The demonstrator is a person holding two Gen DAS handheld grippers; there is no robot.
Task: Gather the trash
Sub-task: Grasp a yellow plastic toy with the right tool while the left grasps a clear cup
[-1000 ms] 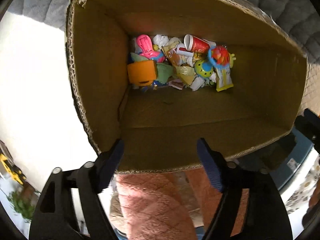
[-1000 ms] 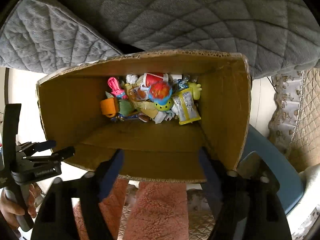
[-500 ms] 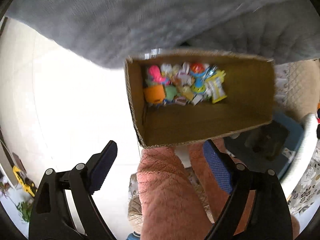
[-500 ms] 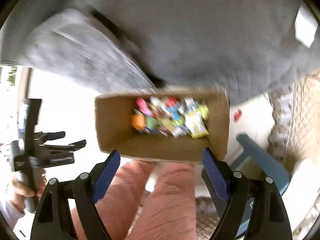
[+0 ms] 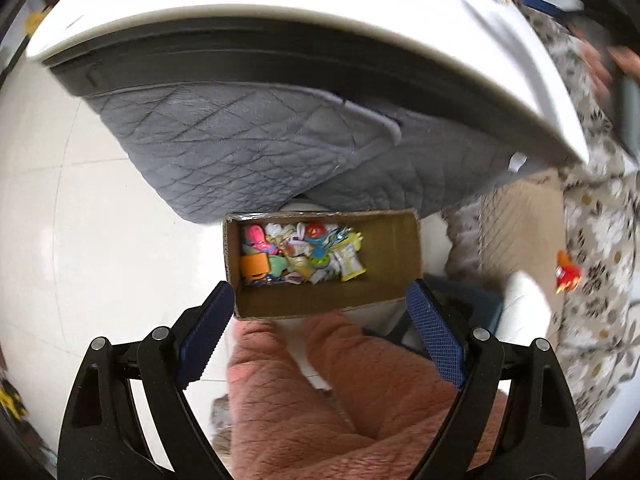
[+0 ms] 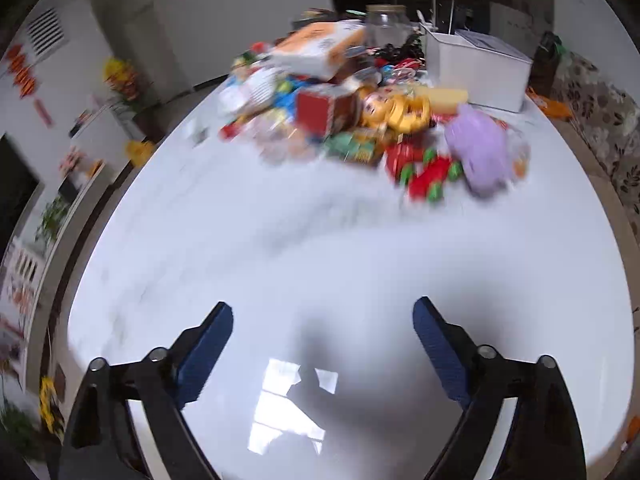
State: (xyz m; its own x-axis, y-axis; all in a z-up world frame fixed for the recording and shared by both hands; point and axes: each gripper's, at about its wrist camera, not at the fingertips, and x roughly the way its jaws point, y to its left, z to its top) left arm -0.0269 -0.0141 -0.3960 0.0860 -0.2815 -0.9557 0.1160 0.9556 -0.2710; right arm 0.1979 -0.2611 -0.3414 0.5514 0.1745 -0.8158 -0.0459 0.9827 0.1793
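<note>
Left gripper (image 5: 320,312) hangs with its blue-padded jaws spread wide and nothing between them, looking almost straight down at the cardboard box (image 5: 400,252) on the pale floor (image 5: 100,240). Only this view shows the box: it lies well below the fingers, its long axis running left to right across the frame, open top facing up. Collected trash (image 5: 300,252) fills the left-hand far part of the box floor; the near and right parts are bare cardboard. A grey quilted cover (image 5: 248,148) hangs just beyond the far rim, under the white table edge (image 5: 520,80). The person's pink fleece-clad legs (image 5: 340,392) sit just beside the near rim, and a floral cushion (image 5: 600,264) lies to the right

Right gripper (image 6: 323,316) has its jaws opening, already wide apart, with nothing between them. Its view alone shows the white tabletop (image 6: 320,248), blurred. A heap of toys and wrappers (image 6: 360,120) crowds the far end, with a purple plush (image 6: 480,152) at its right and a white box (image 6: 476,68) behind. The near half of the tabletop under the fingers is bare, out to the curved rim on both sides
</note>
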